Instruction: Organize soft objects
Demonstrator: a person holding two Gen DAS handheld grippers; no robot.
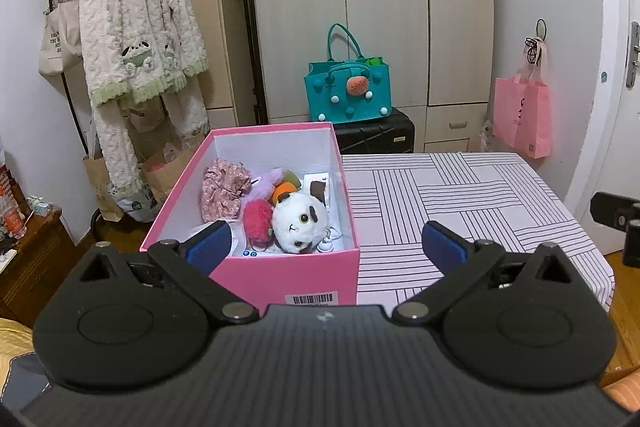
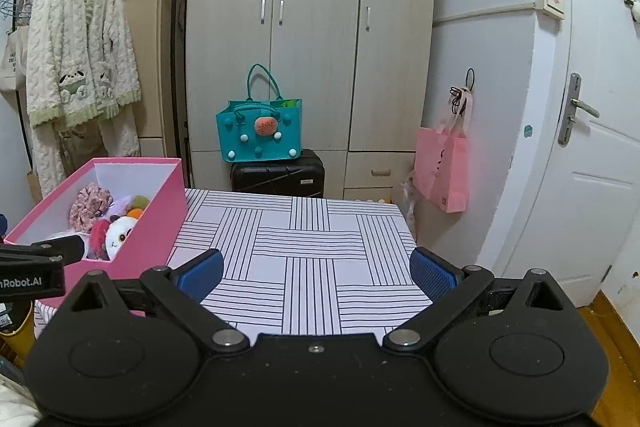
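The left claw (image 1: 326, 243) is spread wide and holds nothing, hovering at the near end of the pink box (image 1: 256, 279) on the striped worktop (image 1: 460, 195). Inside lie a white plush dog (image 1: 298, 223), a red pompom (image 1: 256, 219) and what may be a floral scrunchie (image 1: 222, 187). The right claw (image 2: 316, 269) is likewise released, over bare cloth.

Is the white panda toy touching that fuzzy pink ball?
Touching. The left wrist view shows the white panda toy pressed against the fuzzy pink ball, no gap, inside the pink box.
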